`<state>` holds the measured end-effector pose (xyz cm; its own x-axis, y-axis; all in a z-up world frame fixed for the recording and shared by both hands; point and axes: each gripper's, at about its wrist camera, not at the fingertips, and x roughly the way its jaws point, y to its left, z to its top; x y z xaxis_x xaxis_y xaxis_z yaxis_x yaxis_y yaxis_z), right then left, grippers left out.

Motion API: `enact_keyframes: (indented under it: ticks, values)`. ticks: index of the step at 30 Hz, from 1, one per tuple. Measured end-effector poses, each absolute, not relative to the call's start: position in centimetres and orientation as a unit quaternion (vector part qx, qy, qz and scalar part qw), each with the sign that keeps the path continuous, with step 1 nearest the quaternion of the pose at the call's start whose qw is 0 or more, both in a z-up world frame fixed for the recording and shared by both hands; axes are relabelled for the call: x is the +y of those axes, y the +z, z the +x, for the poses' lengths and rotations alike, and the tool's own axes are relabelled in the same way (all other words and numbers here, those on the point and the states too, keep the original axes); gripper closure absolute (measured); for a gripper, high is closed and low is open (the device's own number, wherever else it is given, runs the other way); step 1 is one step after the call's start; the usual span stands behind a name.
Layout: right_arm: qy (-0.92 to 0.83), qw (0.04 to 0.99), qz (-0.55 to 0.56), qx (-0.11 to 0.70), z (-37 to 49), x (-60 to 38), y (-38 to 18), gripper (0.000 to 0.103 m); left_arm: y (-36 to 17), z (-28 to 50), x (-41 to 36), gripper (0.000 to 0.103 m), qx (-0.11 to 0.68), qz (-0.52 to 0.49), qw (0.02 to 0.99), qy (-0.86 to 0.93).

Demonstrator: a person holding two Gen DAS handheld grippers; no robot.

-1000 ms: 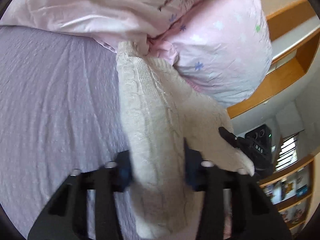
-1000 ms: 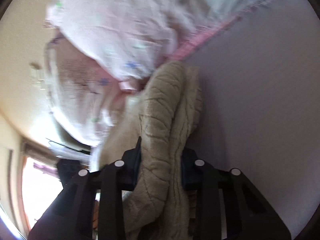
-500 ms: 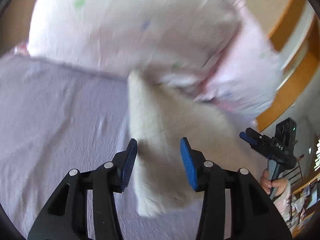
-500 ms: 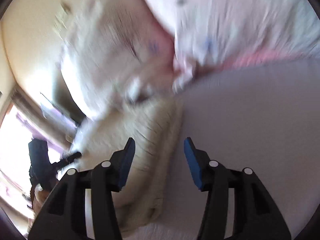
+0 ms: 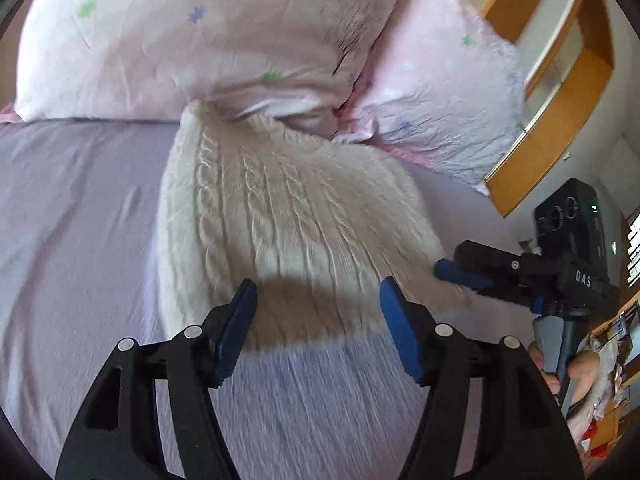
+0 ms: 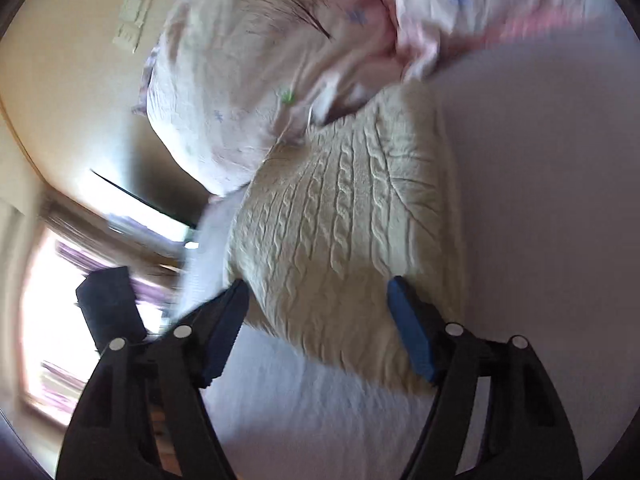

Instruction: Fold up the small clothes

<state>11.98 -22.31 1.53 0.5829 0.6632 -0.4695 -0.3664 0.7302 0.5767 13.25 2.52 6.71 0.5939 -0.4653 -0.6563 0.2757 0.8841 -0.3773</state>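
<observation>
Left wrist view shows the cream cable-knit garment (image 5: 296,232) lying flat on the lilac bed sheet (image 5: 72,240), its far edge tucked against two pink flowered pillows (image 5: 224,36), with the left gripper (image 5: 318,320) hovering over the near hem, its blue-padded fingers (image 5: 236,328) spread wide and holding nothing. At the right of that view the right gripper (image 5: 460,274) reaches in beside the garment's right-hand edge, a bare hand (image 5: 576,364) visible on its handle; whether its tip touches the knit cannot be told from here. Right wrist view, somewhat blurred toward the edges, gives the same garment (image 6: 344,232) as a roughly squared, doubled-looking bundle, and the right gripper (image 6: 318,328) there also has its fingers (image 6: 412,340) parted with only cloth and sheet between them. Judging by how things lie, one fold appears to be laid down and both tools are empty, so the step in hand seems to be the pause between folds, or the setting-down of a finished piece; which of the two cannot be settled from these pictures. If another fold is wanted, the next move calls for each gripper to come down on a near corner of the hem, pinching all the layers together, since a thick loose knit will probably slide apart if only the top layer is caught.
</observation>
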Motion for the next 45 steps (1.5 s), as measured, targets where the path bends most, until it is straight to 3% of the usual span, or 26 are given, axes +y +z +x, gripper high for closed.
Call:
enact_keyframes:
  ticks: [1, 3, 5, 8, 15, 45]
  values:
    - [0.285, 0.877, 0.198, 0.332, 10.7, -22.1, 2.0, 0.002, 6.9, 11.8, 3.7, 0.033, 0.389, -0.104, 0.894, -0.197]
    - [0.203, 0.922, 0.139, 0.299, 7.3, -21.4, 2.2, 0.002, 7.2, 10.0, 3.8, 0.007, 0.382, -0.065, 0.910, -0.144]
    - [0.134, 0.941, 0.075, 0.303, 5.1, -21.2, 1.3, 0.002, 6.3, 8.4, 4.0, 0.001, 0.379, -0.013, 0.921, -0.086]
    - [0.108, 0.942, 0.018, 0.318, 5.3, -18.4, -0.7, 0.002, 5.0, 7.6, 4.3, 0.001, 0.396, -0.003, 0.915, -0.078]
    - [0.097, 0.924, 0.011, 0.371, 7.4, -15.7, -4.2, 0.002, 3.1, 7.7, 4.5, 0.001, 0.433, 0.014, 0.900, -0.057]
    - [0.055, 0.926, -0.014, 0.374, 7.2, -14.2, -5.2, 0.002, 2.3, 8.4, 4.2, 0.001, 0.450, 0.034, 0.892, -0.041]
